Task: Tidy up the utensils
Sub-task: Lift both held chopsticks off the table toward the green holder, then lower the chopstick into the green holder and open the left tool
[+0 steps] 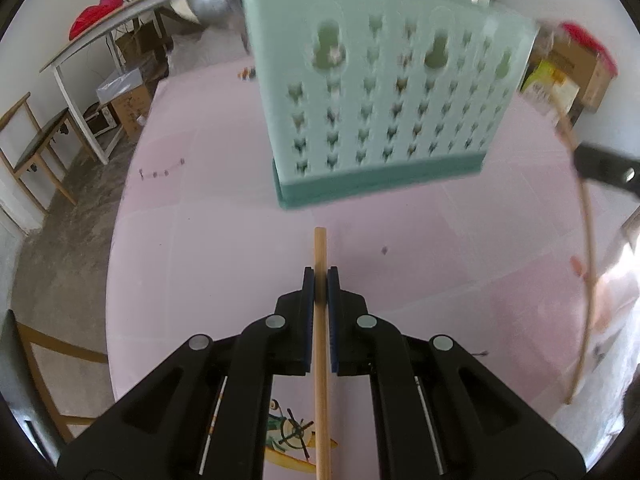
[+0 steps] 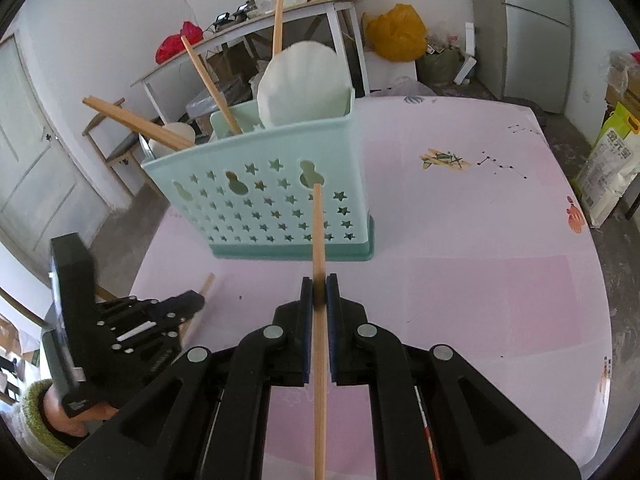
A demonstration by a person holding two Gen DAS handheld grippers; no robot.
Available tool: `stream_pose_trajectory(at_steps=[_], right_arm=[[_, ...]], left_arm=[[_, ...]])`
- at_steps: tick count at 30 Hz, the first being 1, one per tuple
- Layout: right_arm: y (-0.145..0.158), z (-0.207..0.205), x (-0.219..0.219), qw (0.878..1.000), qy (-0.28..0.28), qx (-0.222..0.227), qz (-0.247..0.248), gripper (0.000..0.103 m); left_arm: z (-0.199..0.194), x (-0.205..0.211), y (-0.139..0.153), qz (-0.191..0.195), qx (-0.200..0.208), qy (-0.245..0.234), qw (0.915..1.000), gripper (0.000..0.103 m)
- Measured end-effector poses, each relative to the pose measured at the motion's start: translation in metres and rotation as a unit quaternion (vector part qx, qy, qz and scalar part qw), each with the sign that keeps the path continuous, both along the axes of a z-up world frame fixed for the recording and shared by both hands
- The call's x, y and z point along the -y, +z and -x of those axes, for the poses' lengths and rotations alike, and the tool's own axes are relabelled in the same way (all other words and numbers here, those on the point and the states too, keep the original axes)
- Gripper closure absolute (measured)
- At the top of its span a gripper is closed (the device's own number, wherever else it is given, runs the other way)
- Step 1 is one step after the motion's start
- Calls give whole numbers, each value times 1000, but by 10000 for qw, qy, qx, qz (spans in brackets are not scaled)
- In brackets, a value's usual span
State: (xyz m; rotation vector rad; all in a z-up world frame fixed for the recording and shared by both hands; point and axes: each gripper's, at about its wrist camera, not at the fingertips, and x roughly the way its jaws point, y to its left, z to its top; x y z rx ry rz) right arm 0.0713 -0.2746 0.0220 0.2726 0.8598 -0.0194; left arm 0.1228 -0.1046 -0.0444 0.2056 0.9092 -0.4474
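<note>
Closest up, each claw is clamped on a single wooden chopstick. The left gripper point(image 1: 320, 276) pinches its chopstick point(image 1: 321, 248) with a short tip poking out front, over the pink table point(image 1: 200, 240). The right gripper point(image 2: 319, 286) squeezes the other chopstick point(image 2: 318, 232), whose tip reaches in front of the mint utensil holder point(image 2: 272, 200). That holder stands farther back on the table, star cutouts all over, already holding several chopsticks point(image 2: 208, 84) and a white shell-shaped scoop point(image 2: 302, 80). In the right wrist view, the left gripper sits low on the left.
</note>
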Motion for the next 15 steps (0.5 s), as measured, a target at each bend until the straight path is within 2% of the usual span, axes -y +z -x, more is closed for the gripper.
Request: stream_pose_trajectory(at_steps=[2,3,7,11,12,15], right_arm=[[4,4,2,10000,-46,26,-3,96],[4,4,2,10000,-64,41,-4,96],[10,9,6,9997,-182,151,-6,96],[13,15,8,9992,-308,260,-47,96],[13,17,9,9990,-337,280,-70,96],[13,20,11,9986,-392,335,-133,96]], left_arm=[[6,-10,19,375,157,-26,9992,98],[12,-20,37,739,250,-53,9969,98],[30,-51,91,1601,699,-204,9844,98],[39,-78,141,2344,1087,-298,9656,98],[40,-83,156,2558,1218,-339,9584,98],[37,-88,189,2911,1540,-454,9431,98]])
